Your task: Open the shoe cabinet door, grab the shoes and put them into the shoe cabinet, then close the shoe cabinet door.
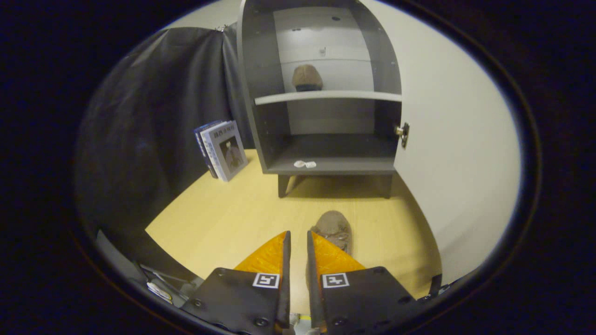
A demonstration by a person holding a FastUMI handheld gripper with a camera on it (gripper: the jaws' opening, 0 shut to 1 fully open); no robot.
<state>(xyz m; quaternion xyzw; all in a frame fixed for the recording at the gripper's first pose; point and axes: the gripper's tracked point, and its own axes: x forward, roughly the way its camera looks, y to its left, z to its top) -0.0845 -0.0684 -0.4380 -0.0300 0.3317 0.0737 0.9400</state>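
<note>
On the wooden floor (223, 218), just ahead of the gripper (298, 239), lies a brown shoe (334, 229). It sits beside and slightly beyond the right fingertip, partly hidden behind that finger, toe pointing toward the cabinet (326, 93). The fingers stand nearly closed, with only a narrow slit between them, and nothing is caught in that slit; the shoe is outside it, to the right, and whether the finger touches it cannot be told.

Beyond the shoe the floor runs bare up to the cabinet, which stands on short dark legs. Its door (447, 153) is swung wide open to the right, pale inner face turned this way, with a small metal catch (403, 134) at the edge near the hinge side. Inside, a light shelf (328, 97) splits the cabinet in two. A second brown shoe (307, 78) rests on that shelf, toward the back of the upper compartment. The lower compartment holds only a small white scrap (305, 164) near its front lip.

Left of the cabinet, a few books (222, 149) lean upright against the black cloth wall (153, 125), near the cabinet's side but apart from it. Nothing lies between the near shoe and the cabinet opening. At the bottom left, past the gripper body, some pale clutter (160, 289) shows, too blurred to identify.
</note>
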